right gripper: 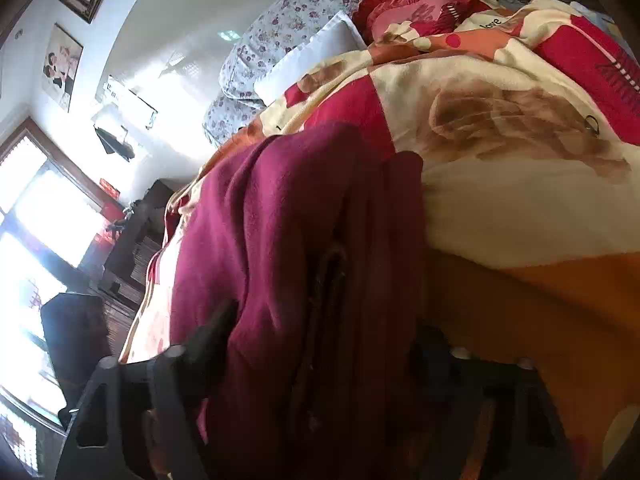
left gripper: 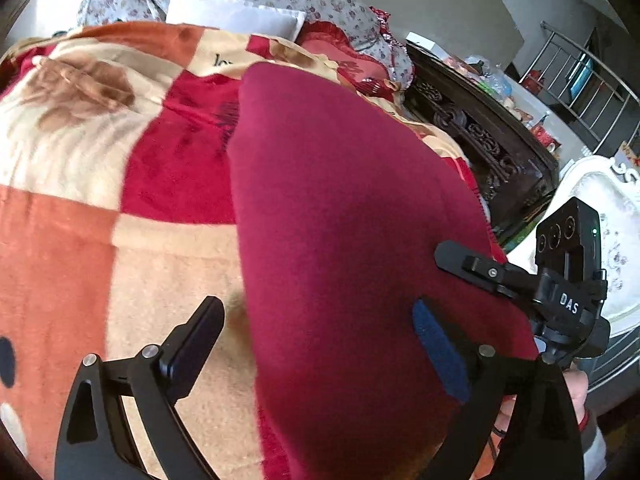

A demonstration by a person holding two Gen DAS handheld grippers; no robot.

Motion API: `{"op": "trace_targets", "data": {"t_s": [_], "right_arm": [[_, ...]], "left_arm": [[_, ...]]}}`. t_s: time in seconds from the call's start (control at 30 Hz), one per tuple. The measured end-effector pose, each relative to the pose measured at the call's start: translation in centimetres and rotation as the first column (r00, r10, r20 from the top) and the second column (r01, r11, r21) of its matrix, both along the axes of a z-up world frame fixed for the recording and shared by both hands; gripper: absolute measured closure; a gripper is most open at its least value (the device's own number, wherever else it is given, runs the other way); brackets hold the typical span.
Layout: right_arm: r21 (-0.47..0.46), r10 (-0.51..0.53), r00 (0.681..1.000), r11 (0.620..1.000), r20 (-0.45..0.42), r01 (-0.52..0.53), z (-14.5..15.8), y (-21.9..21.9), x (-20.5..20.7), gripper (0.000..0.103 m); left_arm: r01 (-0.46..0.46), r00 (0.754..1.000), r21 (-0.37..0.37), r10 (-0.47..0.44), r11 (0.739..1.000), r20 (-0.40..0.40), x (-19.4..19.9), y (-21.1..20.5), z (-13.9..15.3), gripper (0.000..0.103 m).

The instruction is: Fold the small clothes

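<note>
Left wrist view, garment: the dark red garment (left gripper: 352, 216) lay flat on the patchwork blanket (left gripper: 80, 184) of the bed, stretched from near the white pillow (left gripper: 236, 16) toward the near edge of the bed.
Left wrist view, left gripper: the left gripper (left gripper: 320, 344) had its jaws wide apart and held nothing; the near end of the cloth lay between them, one finger over the bare blanket, the blue-padded one over the cloth.
Left wrist view, right gripper: the right gripper (left gripper: 472, 264) came in from the bed's side edge, its fingertip over the red cloth; whether it pinched anything, I could not tell here.
Right wrist view, garment: the same dark red garment (right gripper: 288, 240) was bunched in thick folds right in front of the camera, on the blanket (right gripper: 500, 184).
Right wrist view, right gripper: its jaws stood apart on both sides of the bunched cloth; the picture was dark and blurred, and no pad could be seen pressing on it.
Step, my judgement: the next grip on the near end was being prepared.
Advice: take only the top layer at the corners, not the blanket below, and close both grippers level so the fold stays straight.
</note>
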State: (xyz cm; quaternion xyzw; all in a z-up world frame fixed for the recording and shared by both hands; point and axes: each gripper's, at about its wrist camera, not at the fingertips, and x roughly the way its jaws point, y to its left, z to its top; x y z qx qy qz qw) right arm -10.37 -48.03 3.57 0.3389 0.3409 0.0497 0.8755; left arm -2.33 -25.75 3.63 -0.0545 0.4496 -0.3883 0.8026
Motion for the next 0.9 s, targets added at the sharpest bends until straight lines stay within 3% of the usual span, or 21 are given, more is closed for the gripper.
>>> {"op": "trace_targets", "data": {"t_s": [0.03,0.07,0.13,0.2,0.4,0.6,0.77,0.9], "right_arm": [[0.000,-0.001,1.000,1.000,0.002,0.001,0.3,0.0,-0.3,0.037],[-0.005,0.000,1.000,1.000,0.004,0.000,0.6,0.1,-0.5,0.039],[-0.022,0.000,1.000,1.000,0.011,0.000,1.6,0.8,-1.0,0.043],[-0.021,0.010,1.000,1.000,0.022,-0.009,2.5,1.5,-1.5,0.044],[-0.020,0.080,0.996,0.997,0.038,-0.079,4.9,5.5,-4.0,0.044],[-0.046,0.161,0.987,0.986,0.016,-0.160,5.1,11.7,-7.3,0.044],[-0.079,0.184,0.982,0.979,-0.036,-0.186,3.1,14.3,-8.7,0.044],[-0.161,0.155,0.972,0.970,-0.174,-0.184,0.6,15.2,-9.1,0.034]], "left_arm": [[0.015,1.000,-0.014,-0.015,1.000,-0.006,-0.1,-0.1,0.0,0.018],[0.040,0.999,-0.033,-0.040,0.999,-0.015,-0.2,-0.1,0.2,0.031],[0.042,0.999,-0.025,-0.041,0.999,0.010,-0.7,-0.1,0.8,0.036],[0.054,0.998,-0.023,-0.053,0.998,0.045,-1.6,0.3,1.8,0.048],[0.051,0.996,-0.026,-0.049,0.998,0.076,-4.3,3.8,5.0,0.049],[0.040,0.994,0.047,-0.045,0.998,0.098,-8.6,8.7,6.5,0.049],[0.022,0.998,0.082,-0.026,0.996,0.053,-11.2,12.0,4.9,0.049],[-0.006,1.000,0.137,0.007,0.991,-0.006,-12.0,12.6,1.3,0.047]]}}
